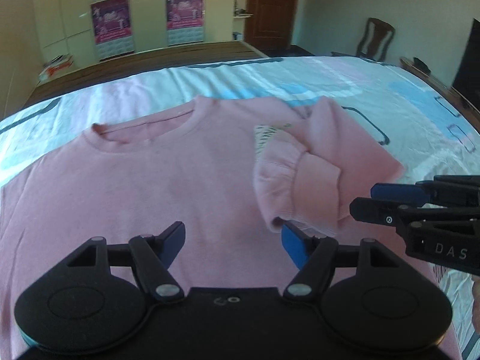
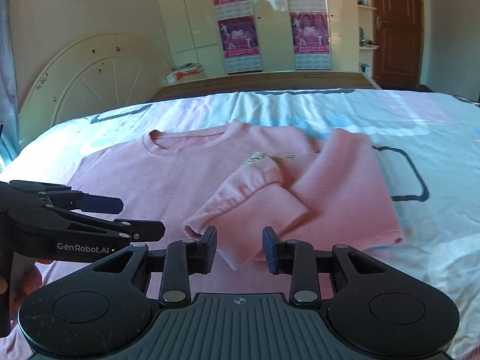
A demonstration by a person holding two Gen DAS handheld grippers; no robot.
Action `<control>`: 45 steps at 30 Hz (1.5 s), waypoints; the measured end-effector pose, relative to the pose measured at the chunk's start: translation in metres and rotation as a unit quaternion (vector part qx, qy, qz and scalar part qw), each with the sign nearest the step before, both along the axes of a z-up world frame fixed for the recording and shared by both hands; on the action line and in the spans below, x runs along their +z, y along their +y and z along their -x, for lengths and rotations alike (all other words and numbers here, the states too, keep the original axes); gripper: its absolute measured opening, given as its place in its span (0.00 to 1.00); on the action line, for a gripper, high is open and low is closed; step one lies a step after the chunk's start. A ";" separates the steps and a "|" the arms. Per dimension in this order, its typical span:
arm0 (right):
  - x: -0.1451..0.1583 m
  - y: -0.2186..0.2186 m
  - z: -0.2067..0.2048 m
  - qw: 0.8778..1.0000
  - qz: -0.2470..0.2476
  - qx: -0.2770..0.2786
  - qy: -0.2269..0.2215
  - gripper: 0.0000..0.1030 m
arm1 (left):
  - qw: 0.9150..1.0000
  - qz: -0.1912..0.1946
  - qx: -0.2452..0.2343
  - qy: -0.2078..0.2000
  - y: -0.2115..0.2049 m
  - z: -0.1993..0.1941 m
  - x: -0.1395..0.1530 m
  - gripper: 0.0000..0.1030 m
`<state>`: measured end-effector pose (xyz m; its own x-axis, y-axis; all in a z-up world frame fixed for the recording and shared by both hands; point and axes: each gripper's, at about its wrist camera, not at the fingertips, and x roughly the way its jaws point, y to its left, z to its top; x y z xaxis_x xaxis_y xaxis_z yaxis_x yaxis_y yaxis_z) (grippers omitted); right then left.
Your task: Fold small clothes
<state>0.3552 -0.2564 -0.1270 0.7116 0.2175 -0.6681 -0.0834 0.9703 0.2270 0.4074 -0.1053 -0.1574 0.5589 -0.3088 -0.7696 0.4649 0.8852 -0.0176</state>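
Observation:
A small pink sweatshirt (image 1: 156,180) lies flat on the bed, collar away from me; it also shows in the right wrist view (image 2: 168,177). Its right sleeve (image 1: 279,180) is folded across the body, the cuff (image 2: 204,225) pointing toward me. My left gripper (image 1: 232,241) is open and empty just above the shirt's lower body, its right fingertip near the cuff. My right gripper (image 2: 239,249) is open and empty, hovering just in front of the cuff. Each gripper shows in the other's view: the right gripper (image 1: 369,199) and the left gripper (image 2: 141,217).
The bed has a light patterned sheet (image 2: 360,114) in white, pink and blue. A white arched headboard (image 2: 90,75) stands at the left. Wardrobes with posters (image 2: 270,21), a brown door (image 2: 396,27) and a wooden chair (image 1: 376,39) lie beyond the bed.

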 end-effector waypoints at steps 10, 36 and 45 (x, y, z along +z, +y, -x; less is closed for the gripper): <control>-0.015 -0.047 0.025 0.998 -0.002 -0.057 0.019 0.32 | 0.996 -0.040 -0.057 -0.048 -0.045 0.004 -0.025 0.62; -0.029 -0.057 0.001 0.994 0.009 -0.105 0.032 0.32 | 0.985 0.143 0.101 -0.007 0.064 -0.028 -0.006 0.11; -0.035 -0.051 -0.018 0.994 0.029 -0.102 0.036 0.32 | 0.975 0.129 0.182 -0.013 0.113 -0.016 -0.008 0.67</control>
